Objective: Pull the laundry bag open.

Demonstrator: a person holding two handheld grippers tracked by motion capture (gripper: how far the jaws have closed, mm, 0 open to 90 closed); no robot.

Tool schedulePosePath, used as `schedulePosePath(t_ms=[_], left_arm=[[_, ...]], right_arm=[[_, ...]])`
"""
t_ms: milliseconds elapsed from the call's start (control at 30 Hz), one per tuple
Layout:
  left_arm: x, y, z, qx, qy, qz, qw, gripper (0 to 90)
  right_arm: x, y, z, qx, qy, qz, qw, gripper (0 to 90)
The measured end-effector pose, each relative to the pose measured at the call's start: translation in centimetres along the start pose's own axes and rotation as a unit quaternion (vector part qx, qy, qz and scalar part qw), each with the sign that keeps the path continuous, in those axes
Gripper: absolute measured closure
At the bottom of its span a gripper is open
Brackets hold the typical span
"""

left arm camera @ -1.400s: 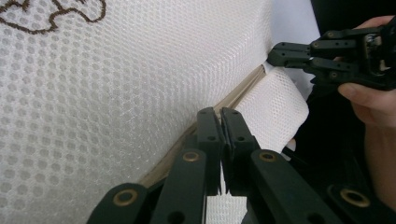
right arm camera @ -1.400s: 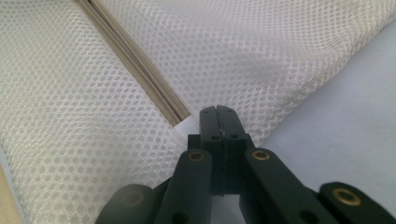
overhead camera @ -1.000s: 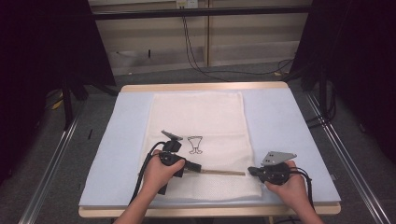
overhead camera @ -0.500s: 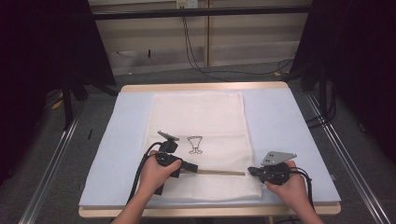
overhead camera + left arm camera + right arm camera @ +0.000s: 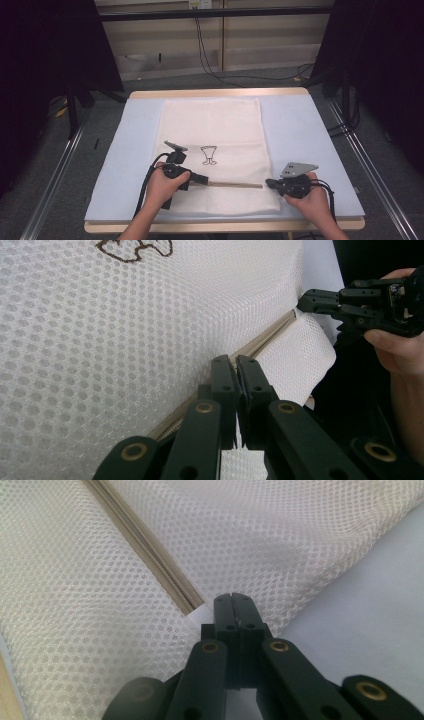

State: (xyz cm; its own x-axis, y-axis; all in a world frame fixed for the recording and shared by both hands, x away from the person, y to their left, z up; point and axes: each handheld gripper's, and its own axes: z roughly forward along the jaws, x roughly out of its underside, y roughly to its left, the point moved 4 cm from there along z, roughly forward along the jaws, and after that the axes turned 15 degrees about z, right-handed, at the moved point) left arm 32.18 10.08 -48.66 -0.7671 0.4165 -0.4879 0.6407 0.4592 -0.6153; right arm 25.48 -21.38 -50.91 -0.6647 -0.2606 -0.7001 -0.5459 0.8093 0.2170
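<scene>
Mesh bag zipper being worked on the counter

At lower centre, the mesh bag [image 5: 212, 150] is pinched at the zipper [image 5: 235, 185] by both closed grippers, left [image 5: 202, 178] and right [image 5: 268, 183]; travel cannot be judged.

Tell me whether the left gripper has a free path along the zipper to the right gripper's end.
Probably yes. The left gripper, jaws shut at the zipper, faces the right gripper along the mesh laundry bag; nothing lies on the zipper between them.

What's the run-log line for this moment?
left gripper: shut at zipper | right gripper: shut on mesh bag edge at zipper end | table
</scene>
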Motion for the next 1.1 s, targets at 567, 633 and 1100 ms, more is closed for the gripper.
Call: schedulePosePath(t_ms=[567, 633, 1100], left_arm=[[1.1, 0.5, -1.4, -0.005, -0.013, -0.007, 0.9999, 87.4], [1.2, 0.6, -1.6, -0.008, -0.012, -0.006, 0.9999, 87.4], [1.6, 0.8, -2.4, -0.007, -0.017, -0.016, 0.9997, 87.4]], right_arm=[[-0.2, 0.1, 0.0, 0.0, 0.01, -0.003, 0.9999, 90.0], [-0.2, 0.0, 0.0, 0.0, 0.009, -0.006, 0.9999, 90.0], [-0.1, 0.0, 0.0, -0.002, 0.007, -0.007, 0.9999, 90.0]])
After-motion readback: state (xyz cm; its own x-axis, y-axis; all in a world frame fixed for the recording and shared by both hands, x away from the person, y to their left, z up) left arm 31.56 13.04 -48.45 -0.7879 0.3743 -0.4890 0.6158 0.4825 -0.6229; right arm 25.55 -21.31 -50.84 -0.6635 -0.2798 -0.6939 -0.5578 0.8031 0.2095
